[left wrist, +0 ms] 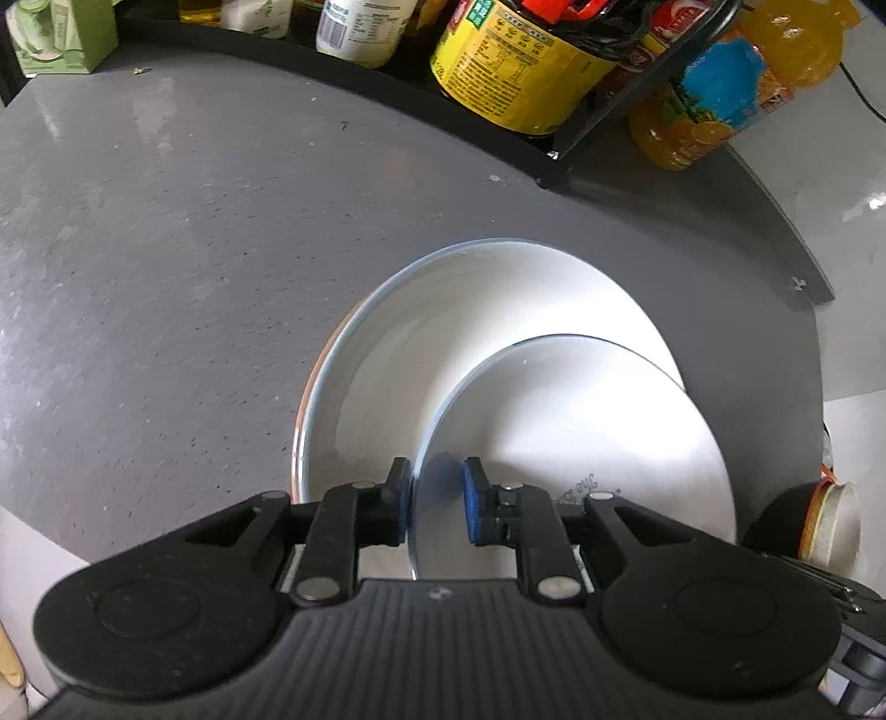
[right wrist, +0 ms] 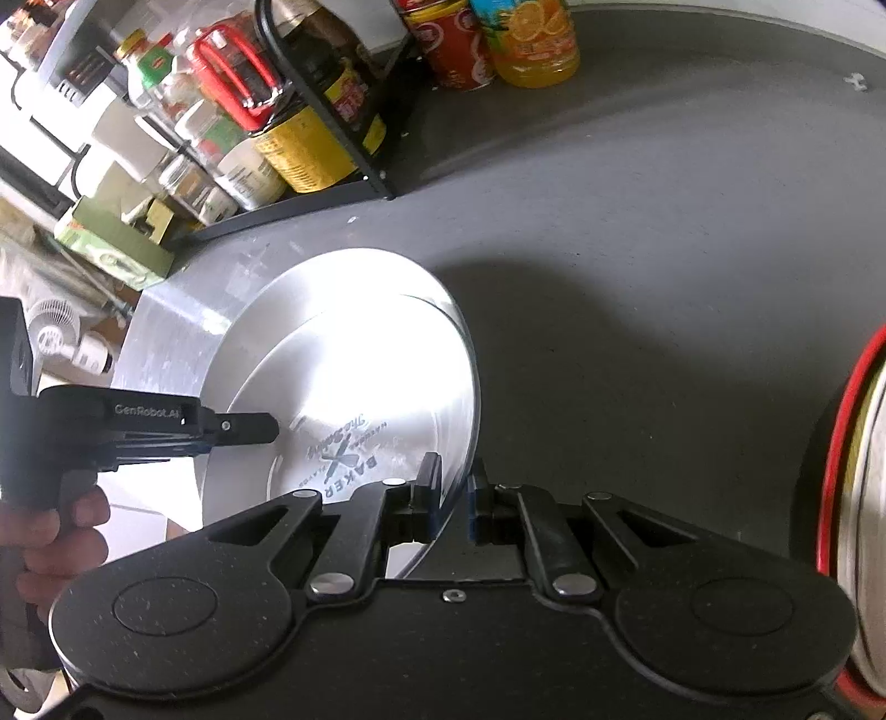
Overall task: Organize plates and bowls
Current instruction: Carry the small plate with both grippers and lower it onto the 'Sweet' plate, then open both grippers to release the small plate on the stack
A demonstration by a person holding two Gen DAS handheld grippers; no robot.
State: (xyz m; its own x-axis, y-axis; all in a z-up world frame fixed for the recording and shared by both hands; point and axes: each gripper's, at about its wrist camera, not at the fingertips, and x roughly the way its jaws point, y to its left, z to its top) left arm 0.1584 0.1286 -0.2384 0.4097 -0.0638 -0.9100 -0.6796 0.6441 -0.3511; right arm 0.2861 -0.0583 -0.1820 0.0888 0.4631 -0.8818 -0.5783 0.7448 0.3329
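A small white plate (left wrist: 581, 432) with a printed logo (right wrist: 343, 459) lies tilted over a larger white plate (left wrist: 387, 343) on the grey table (left wrist: 166, 249). My left gripper (left wrist: 439, 498) is shut on the small plate's near rim, one blue pad (left wrist: 475, 501) on each side. My right gripper (right wrist: 451, 498) is shut on the opposite rim of that printed plate (right wrist: 387, 376). In the right wrist view the left gripper (right wrist: 243, 431) comes in from the left, held by a hand (right wrist: 50, 531). The larger plate's rim (right wrist: 354, 257) shows just behind.
A black rack (left wrist: 498, 138) of sauce bottles and jars lines the table's far edge, with an orange juice bottle (left wrist: 736, 94) beside it and a green carton (left wrist: 61, 39) at far left. A red-rimmed bowl (right wrist: 864, 498) stands close on the right. The table edge (left wrist: 803, 266) curves away at right.
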